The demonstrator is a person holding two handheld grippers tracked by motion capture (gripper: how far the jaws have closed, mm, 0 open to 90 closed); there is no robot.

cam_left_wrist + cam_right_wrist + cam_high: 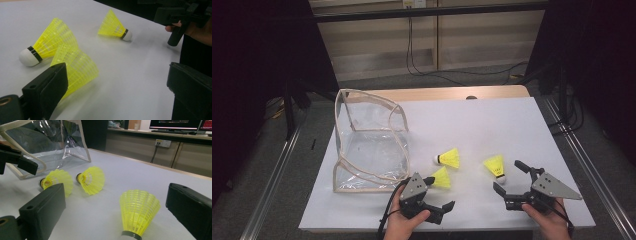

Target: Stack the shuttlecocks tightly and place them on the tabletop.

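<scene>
At the left of the high view a clear plastic pouch with cream piping [369,145] stands open on the white bench [492,120], and at the lower centre-left the left gripper [439,192] holds its jaws spread, with one yellow shuttlecock [441,178] just beside its upper jaw. A second shuttlecock [448,158] lies a little above that one. Toward the lower right, a third shuttlecock [496,167] rests between the spread jaws of the right gripper [508,176], untouched by them.
</scene>
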